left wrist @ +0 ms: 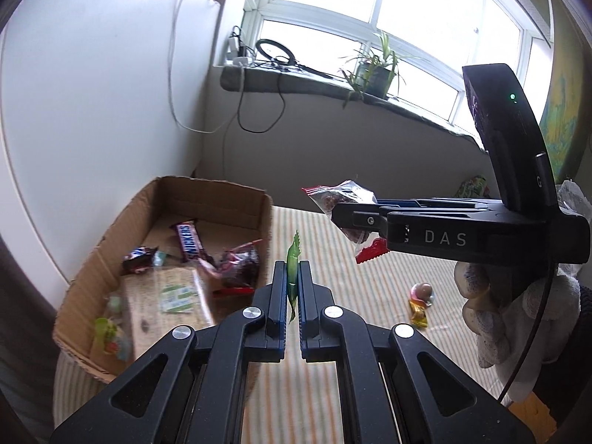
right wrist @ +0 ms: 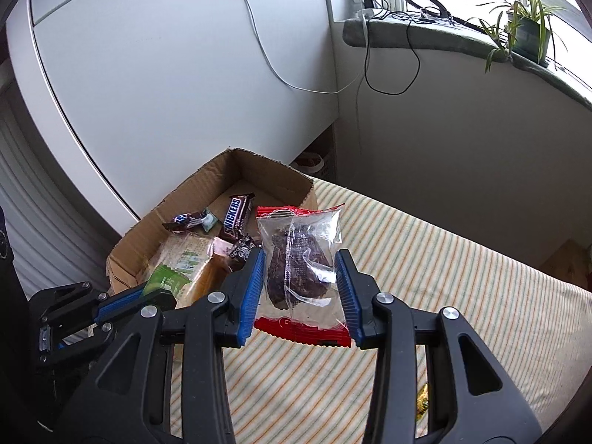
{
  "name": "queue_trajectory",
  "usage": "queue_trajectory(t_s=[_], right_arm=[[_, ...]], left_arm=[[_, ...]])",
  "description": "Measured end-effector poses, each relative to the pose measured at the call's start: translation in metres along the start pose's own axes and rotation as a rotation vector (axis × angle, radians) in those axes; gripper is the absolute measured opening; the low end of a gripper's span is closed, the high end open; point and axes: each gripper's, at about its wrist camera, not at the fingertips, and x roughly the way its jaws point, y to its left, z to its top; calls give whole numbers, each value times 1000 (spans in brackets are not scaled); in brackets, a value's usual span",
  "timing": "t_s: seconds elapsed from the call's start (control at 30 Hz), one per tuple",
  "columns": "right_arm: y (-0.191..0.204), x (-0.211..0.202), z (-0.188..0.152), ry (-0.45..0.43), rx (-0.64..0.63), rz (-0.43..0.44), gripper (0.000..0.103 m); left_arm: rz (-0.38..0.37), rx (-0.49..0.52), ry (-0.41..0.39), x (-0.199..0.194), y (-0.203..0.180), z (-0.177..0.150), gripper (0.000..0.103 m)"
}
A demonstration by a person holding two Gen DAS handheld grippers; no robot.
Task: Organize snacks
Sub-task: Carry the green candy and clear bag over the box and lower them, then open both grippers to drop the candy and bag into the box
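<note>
The open brown cardboard box (right wrist: 266, 170) contained a Snickers bar (right wrist: 235, 216) and wrapped snacks. The left gripper (left wrist: 293, 288) pinched a thin green wrapper (left wrist: 293, 259); the right gripper (right wrist: 300, 288) clamped a clear red-edged snack packet (right wrist: 299, 259).

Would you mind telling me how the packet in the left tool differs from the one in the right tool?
The green packet is flat and opaque, pinched edge-on by the fully shut left tool. The clear red-ended packet is wider and puffy, shows a dark snack, and keeps the right tool partly apart. Both hang above the striped cloth near the cardboard box.
</note>
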Motion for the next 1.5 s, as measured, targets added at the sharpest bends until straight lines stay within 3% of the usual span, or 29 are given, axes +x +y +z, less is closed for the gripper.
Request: queue_trajectory(t_s=[0.63,1.03,1.1,1.13,1.2,1.23,1.43,1.5], right_arm=[[49,49,20,60,-64,52,41],[66,71,25,88,-76,75,41],[65,72,26,86,-72,71,41],[65,72,26,84,-68,69,42],[62,71,26,76,-56,64,62],[61,70,26,65,-50,63,67],[55,65,26,55,-39,54,72],[53,63,26,50,-32,53,78]], left_arm=[[64,-82,-2,-7,58,-4,4],[65,-97,16,-3,68,-5,4],[61,-95,18,-4,68,-5,6],[61,-94,17,-4,68,-5,12],[64,-96,17,-4,68,-5,18],[64,-98,19,-4,68,-5,20],[74,-105,28,-4,69,-7,23],[73,-106,29,-4,67,-8,27]])
